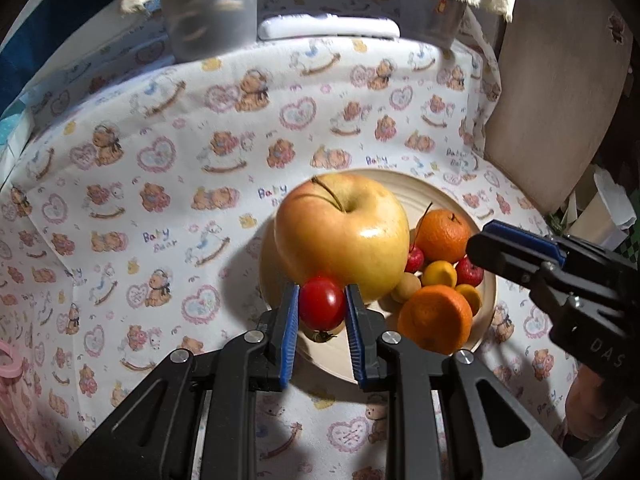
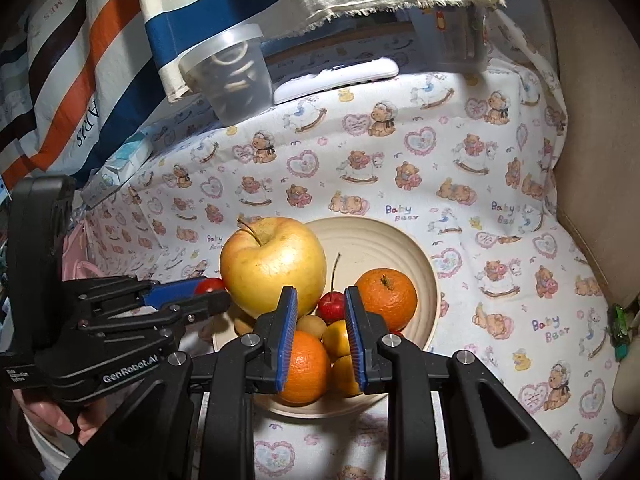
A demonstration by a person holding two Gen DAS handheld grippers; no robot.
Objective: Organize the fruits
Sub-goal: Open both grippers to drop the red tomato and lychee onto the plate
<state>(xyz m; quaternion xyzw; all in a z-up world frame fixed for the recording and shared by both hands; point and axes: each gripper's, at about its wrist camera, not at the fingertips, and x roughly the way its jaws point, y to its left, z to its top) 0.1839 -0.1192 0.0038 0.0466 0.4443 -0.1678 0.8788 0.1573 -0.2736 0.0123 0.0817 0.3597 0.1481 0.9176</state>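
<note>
Over the bowl (image 1: 486,312): left gripper (image 1: 322,306) pinches cherry tomato (image 1: 321,303), probably to add it beside the apple (image 1: 340,236). Right gripper (image 2: 321,312) hovers with fingers spread, holding nothing.

"Baby Bear" was printed all over the teddy tablecloth (image 2: 400,213). The left gripper (image 2: 208,292) read "GenRobot.AI" on its side, the right gripper (image 1: 516,256) showed "DAS", cut off. The striped cloth (image 2: 60,80) said "HERMES" and "PARIS", partly folded away.

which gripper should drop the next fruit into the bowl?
Left. The left gripper is already shut on a cherry tomato at the bowl rim beside the apple. The right gripper hovers open over the fruit, holding nothing.
</note>
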